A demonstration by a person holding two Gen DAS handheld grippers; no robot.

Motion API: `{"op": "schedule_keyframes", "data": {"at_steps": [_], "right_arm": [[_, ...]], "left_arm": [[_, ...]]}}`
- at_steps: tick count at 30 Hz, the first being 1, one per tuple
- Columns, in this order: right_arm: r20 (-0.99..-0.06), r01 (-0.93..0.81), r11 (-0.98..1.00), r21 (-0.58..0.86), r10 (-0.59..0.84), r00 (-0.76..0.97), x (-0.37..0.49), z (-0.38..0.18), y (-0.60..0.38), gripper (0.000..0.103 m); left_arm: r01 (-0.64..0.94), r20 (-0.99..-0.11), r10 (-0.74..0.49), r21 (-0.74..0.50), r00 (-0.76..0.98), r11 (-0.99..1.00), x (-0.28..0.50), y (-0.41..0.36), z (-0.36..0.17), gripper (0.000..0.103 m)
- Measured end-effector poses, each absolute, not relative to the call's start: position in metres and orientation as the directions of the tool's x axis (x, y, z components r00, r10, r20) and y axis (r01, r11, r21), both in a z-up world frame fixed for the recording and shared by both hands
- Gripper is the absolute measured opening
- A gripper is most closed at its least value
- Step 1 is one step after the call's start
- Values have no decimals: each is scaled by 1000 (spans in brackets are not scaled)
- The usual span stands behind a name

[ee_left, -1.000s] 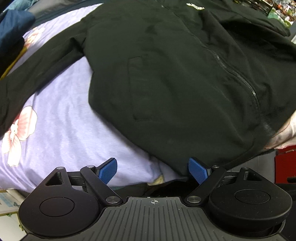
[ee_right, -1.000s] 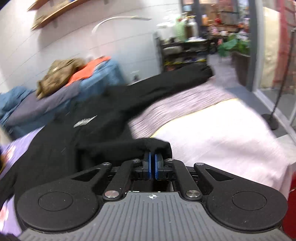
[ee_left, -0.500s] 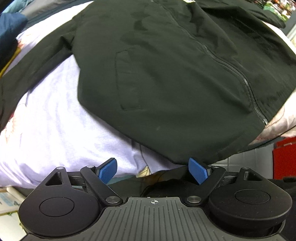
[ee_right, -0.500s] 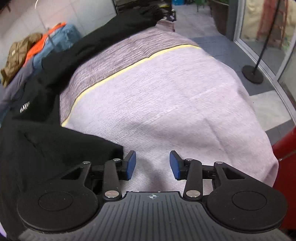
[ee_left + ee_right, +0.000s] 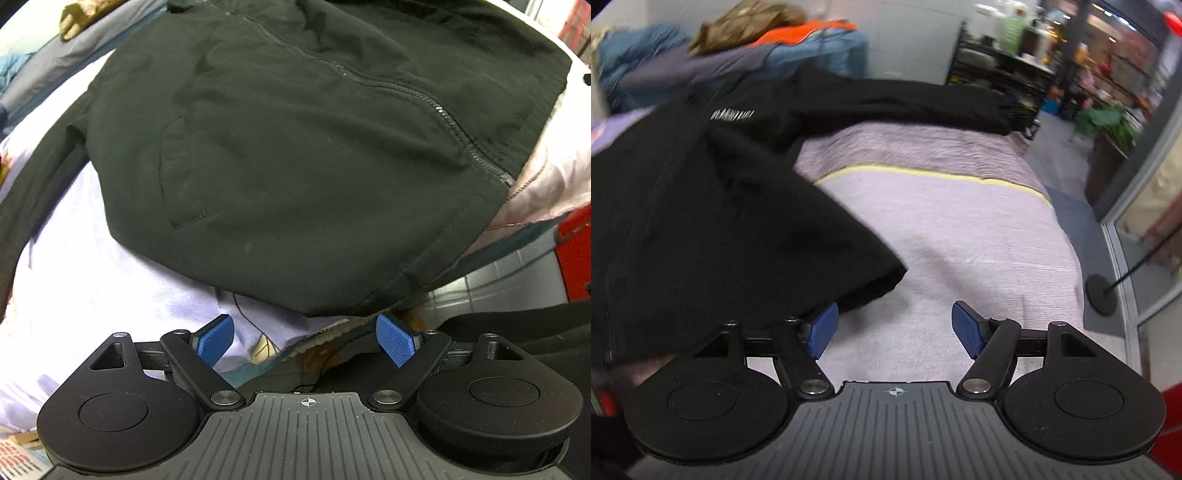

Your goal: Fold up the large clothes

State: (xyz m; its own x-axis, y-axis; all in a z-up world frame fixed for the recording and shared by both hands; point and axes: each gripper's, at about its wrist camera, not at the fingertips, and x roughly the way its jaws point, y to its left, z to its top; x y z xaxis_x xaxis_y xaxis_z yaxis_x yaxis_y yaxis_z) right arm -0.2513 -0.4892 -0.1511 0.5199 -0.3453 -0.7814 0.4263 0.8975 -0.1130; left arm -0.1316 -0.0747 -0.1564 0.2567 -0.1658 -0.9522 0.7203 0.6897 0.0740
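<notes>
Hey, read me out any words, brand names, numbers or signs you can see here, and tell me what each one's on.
White lettering on the chest of the black jacket: one short line, too blurred to read.
Red print on a paper at the bottom left corner of the left wrist view: too small and cut off to read.
Nothing else is legible.

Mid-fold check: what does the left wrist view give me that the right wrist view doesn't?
Left wrist only: the jacket's zipper, its slit pocket, the floral sheet, and the open left claw just short of the hem.

Right wrist only: the outstretched sleeve, chest lettering, the clothes pile, and the right claw, just opened and empty.

Both: the black jacket spread on the bed.
</notes>
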Motion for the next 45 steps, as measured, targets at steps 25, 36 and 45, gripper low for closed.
{"op": "schedule_keyframes", "data": {"at_steps": [25, 36, 45], "right_arm": [[-756, 321, 930, -181, -340, 559, -234, -145, -484, 77], [-704, -7, 857, -515, -419, 573, -249, -184, -458, 70], [-693, -23, 915, -404, -289, 661, -217, -159, -474, 69]], "left_arm": [[641, -819, -246, 182, 518, 746, -67, -81, -105, 103], [778, -912, -321, -4, 254, 629, -123, -93, -136, 103], [778, -926, -293, 0, 237, 628, -134, -104, -149, 103]]}}
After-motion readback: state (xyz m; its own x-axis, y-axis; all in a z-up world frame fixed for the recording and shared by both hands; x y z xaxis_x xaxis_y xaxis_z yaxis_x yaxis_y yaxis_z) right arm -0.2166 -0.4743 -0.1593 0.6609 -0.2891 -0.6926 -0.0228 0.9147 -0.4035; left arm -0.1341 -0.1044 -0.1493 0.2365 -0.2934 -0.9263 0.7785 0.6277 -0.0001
